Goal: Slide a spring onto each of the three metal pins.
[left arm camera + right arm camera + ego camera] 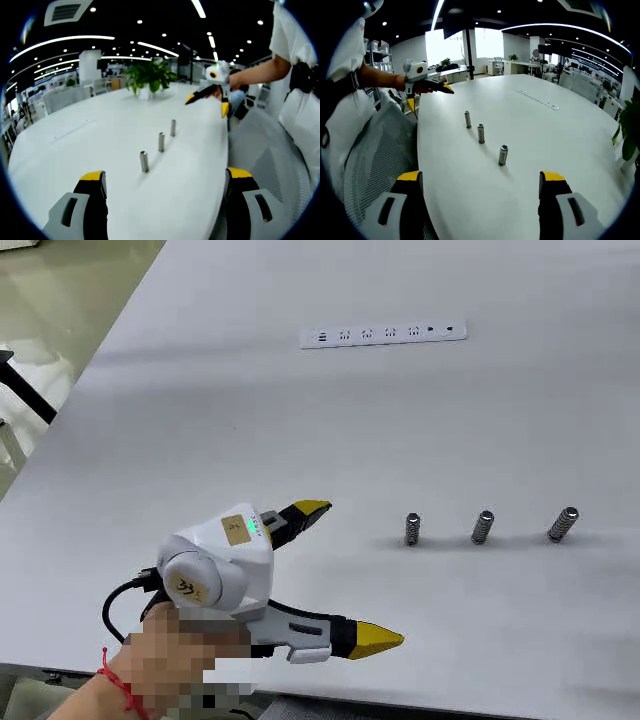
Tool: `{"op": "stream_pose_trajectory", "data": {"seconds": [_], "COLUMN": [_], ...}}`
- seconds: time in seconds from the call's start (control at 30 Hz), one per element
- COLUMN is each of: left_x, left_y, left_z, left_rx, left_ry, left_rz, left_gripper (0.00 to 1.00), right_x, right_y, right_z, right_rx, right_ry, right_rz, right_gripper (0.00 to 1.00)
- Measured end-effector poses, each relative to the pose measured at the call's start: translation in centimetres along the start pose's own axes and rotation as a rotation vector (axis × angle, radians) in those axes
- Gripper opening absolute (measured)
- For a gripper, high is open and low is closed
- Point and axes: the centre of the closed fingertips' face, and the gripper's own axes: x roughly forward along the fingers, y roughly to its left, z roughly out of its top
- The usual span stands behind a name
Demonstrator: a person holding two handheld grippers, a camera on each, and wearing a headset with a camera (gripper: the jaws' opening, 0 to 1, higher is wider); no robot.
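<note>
Steel pins (413, 519) on the white table (250, 420) seemingly all wear springs (482, 530), left gripper (352, 572) and right gripper (480, 176) both gaping empty; a stray jaw swing could topple one

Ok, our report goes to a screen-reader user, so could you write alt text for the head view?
Three metal pins, each wearing a spring, stand in a row on a white table. At lower left a hand holds the left gripper, jaws open, pointing toward them; a power strip lies farther back.
</note>
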Motion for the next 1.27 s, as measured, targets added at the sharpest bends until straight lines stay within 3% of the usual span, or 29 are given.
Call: {"op": "stream_pose_trajectory", "data": {"seconds": [0.37, 0.73, 1.27], "left_x": [0.1, 0.3, 0.2], "left_y": [0.3, 0.7, 0.3], "left_z": [-1.3, -1.4, -1.7], "left_rx": [-0.025, -0.029, -0.022], "left_ry": [0.031, 0.036, 0.045], "left_rz": [0.023, 0.03, 0.032], "left_gripper": [1.0, 1.0, 1.0], "right_x": [0.0, -0.5, -0.8], "right_y": [0.1, -0.5, -0.7], "right_z": [0.0, -0.2, -0.6], "right_rx": [0.016, 0.018, 0.014], "right_ry": [-0.042, -0.05, -0.041], "right_rz": [-0.015, -0.025, -0.031], "right_gripper": [0.99, 0.99, 0.99]}}
